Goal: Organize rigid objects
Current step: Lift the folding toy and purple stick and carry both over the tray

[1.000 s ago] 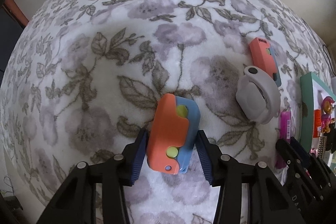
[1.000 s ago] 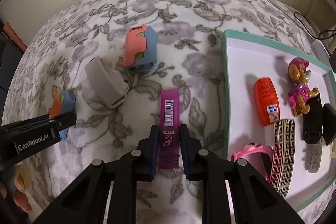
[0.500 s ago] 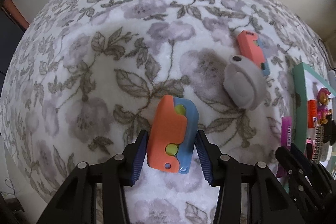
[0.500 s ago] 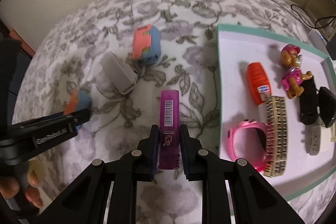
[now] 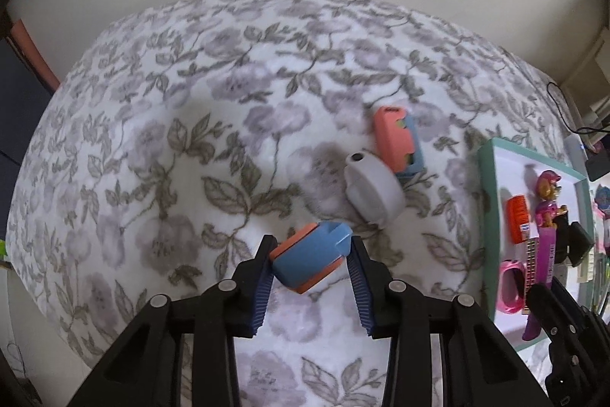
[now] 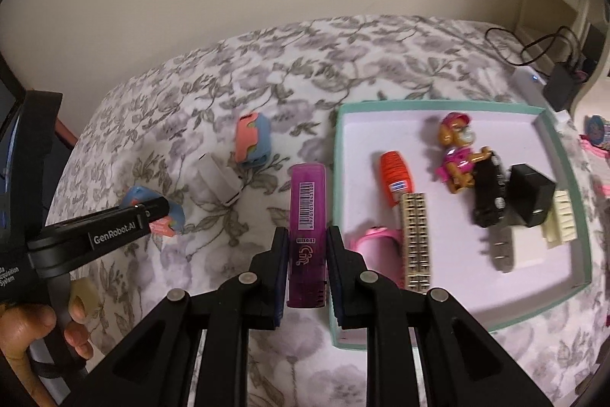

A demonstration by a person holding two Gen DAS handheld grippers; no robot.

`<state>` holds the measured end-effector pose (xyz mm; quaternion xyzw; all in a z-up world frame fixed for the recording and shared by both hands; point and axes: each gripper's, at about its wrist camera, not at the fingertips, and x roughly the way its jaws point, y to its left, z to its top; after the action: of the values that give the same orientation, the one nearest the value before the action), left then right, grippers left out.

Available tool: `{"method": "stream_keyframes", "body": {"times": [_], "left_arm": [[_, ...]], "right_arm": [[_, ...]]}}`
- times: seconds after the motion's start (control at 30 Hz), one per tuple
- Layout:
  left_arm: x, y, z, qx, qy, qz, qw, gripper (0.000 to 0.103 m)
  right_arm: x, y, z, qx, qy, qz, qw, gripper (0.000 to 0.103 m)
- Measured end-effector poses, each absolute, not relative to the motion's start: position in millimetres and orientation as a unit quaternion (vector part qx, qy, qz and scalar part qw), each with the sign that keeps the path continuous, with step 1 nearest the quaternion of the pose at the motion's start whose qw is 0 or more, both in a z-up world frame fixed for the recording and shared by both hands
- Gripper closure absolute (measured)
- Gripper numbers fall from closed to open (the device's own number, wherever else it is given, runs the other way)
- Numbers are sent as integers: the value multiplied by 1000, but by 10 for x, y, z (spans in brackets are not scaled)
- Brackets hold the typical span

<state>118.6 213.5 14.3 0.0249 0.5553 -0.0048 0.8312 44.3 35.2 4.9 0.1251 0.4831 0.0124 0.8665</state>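
We have both tools loaded: left gripper (image 5: 310, 256) is clamped on an orange-and-blue toy block (image 5: 309, 256), carried tilted above the floral blanket (image 5: 152, 147); right gripper (image 6: 304, 254) is closed on a purple barcoded stick (image 6: 307, 227), held lengthwise just at the 9 o'clock edge of the teal-rimmed tray (image 6: 450, 105). Risks as we judge them: the block is pinched cornerwise, so it may twist or slip out mid-carry; the stick's long end could clip the tray rim or knock the gold patterned bar (image 6: 415, 243) and pink ring toy (image 6: 375, 239) nearest the entry; the two grippers converge on one tray, so they could collide. Counts: orange-and-blue blocks two, one held, one loose (image 5: 396, 147) on the blanket at 1 o'clock of the left gripper; white rounded case (image 5: 373, 191) one, touching that loose block; purple stick one. In the tray: orange bottle (image 6: 396, 180) one, pup figure (image 6: 459, 151) one, black pieces look like two, plus a pale comb-like thing, unclear.
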Motion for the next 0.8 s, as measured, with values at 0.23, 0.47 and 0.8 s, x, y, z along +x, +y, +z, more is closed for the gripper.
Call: {"method": "stream_keyframes", "body": {"times": [0.23,0.47,0.8], "left_arm": [[1221,2063,247,30,539,-7,842,63],[1166,1874,394,36,523,-23,851,63],[986,1157,520,56,511,-112,851,63]], "right_arm": [[423,177,96,137,478,9,867,83],[382,-63,201,136,468,-14,873,83],[288,-652,186,143,481,-75,862,83]]}}
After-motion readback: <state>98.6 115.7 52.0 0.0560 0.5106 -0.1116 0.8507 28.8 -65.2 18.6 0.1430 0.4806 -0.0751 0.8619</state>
